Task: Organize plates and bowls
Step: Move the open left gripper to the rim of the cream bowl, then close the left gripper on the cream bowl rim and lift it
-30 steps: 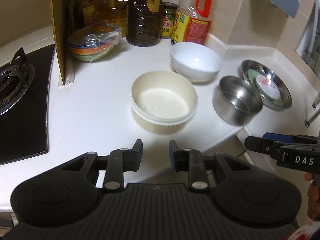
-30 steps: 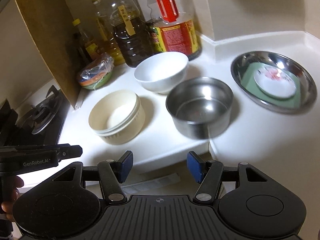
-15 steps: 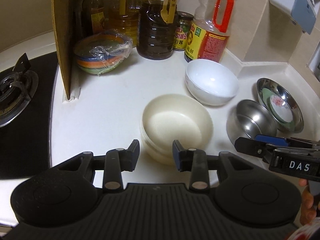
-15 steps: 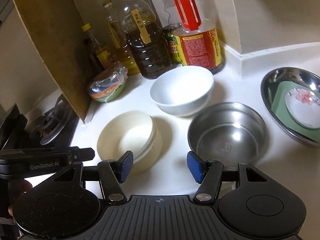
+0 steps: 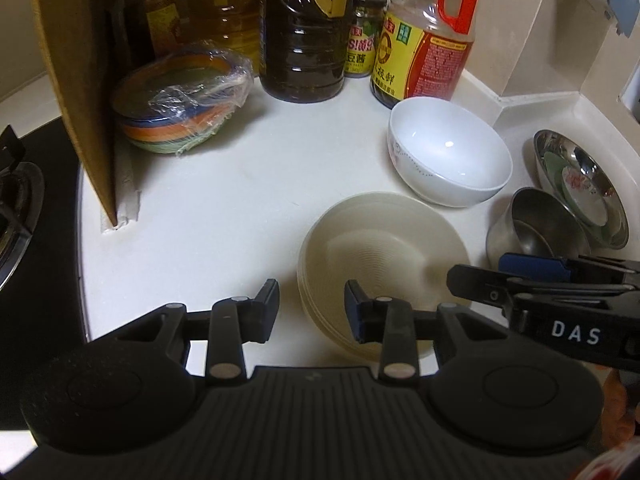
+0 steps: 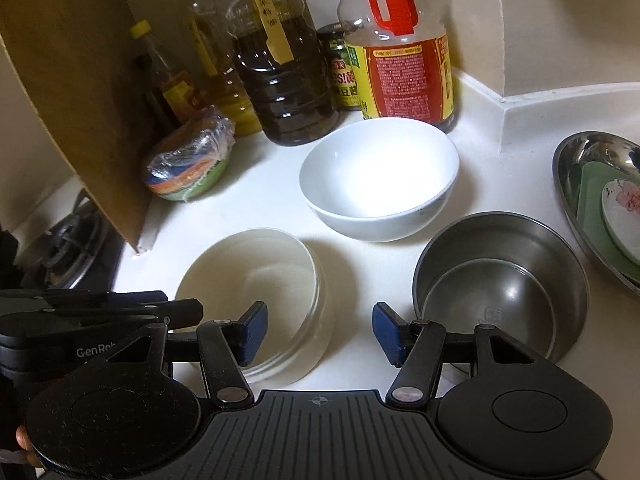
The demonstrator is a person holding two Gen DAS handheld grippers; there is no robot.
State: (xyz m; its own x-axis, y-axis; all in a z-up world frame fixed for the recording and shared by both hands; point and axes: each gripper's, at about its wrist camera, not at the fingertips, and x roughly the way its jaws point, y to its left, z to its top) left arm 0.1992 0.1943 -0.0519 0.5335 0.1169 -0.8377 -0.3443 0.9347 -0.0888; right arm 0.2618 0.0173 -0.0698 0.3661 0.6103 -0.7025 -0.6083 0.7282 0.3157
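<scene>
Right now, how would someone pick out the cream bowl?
Start from the tall bottles at the counter's back corner. In front of them sits a white bowl; nearer, left of the steel bowl, is the cream bowl: matte, straight-sided, ridged rim.

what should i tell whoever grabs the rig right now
Left gripper: open, empty, straddling the near rim of the cream bowl.
Right gripper: open, empty, between the cream bowl and the steel bowl.
White bowl stands behind them; steel plate at right already holds a green plate and a small flowered dish.
Nothing gripped. The three bowls are left to stack.
</scene>
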